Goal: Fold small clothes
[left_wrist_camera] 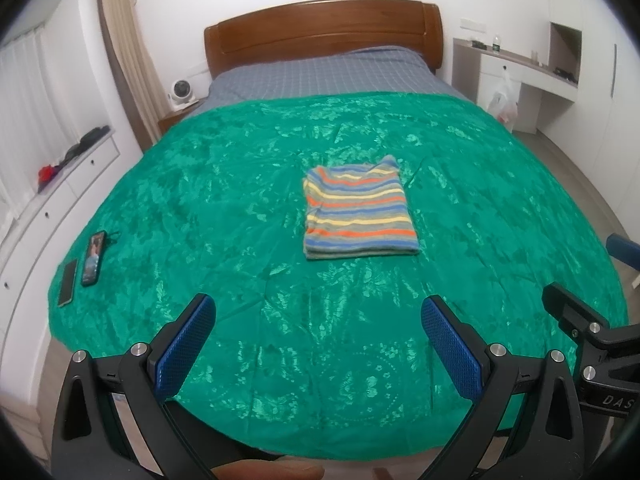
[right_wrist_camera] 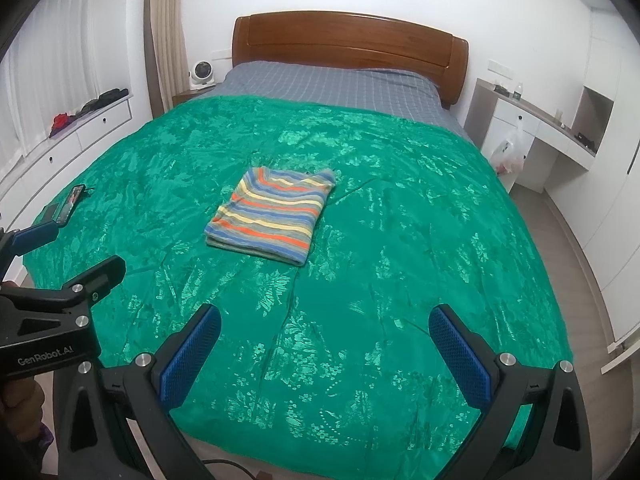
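Striped garment (left_wrist_camera: 359, 213) folded, both grippers' fingers (left_wrist_camera: 188, 344) spread, empty

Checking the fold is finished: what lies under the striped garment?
The folded striped garment rests flat on the green blanket. Nothing pokes out around its edges; anything beneath its layers is covered from view.

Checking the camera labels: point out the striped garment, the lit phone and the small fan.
striped garment (left_wrist_camera: 360, 216): left wrist view, middle of top layer.
lit phone (left_wrist_camera: 93, 258): left wrist view, screen.
small fan (right_wrist_camera: 201, 69): right wrist view, round grille.
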Tool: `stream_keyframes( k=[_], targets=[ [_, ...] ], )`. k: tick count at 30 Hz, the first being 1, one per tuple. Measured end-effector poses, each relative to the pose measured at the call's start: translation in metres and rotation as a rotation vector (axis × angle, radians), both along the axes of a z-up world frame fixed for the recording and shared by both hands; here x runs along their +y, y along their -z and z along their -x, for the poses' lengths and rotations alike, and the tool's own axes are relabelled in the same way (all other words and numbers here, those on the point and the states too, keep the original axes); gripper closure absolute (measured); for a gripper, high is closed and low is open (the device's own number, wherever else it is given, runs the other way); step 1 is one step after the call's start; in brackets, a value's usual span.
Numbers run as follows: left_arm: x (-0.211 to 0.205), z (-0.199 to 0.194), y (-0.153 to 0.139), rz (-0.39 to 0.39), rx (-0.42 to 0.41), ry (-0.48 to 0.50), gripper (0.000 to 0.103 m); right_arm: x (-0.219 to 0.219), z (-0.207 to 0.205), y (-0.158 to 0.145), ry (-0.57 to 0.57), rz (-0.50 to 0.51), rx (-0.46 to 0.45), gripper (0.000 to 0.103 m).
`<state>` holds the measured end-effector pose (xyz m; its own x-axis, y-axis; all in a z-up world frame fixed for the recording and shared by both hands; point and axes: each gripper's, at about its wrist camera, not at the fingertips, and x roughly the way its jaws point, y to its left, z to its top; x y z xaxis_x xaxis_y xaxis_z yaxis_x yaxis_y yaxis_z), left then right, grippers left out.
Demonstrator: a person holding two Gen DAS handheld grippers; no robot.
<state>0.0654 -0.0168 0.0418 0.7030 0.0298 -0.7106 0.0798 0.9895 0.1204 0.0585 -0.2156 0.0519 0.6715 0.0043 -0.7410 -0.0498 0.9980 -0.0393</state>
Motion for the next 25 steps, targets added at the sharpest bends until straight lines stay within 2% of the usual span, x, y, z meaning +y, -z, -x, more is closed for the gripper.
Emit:
stream_keyframes(
  k=[25],
  targets=[
    [0.0008,0.0021,-0.0003,0.0,-0.029,-0.004,0.0,-0.0064,-0.0013,0.0036,0.003,0.003,0.01,0.0]
  ],
)
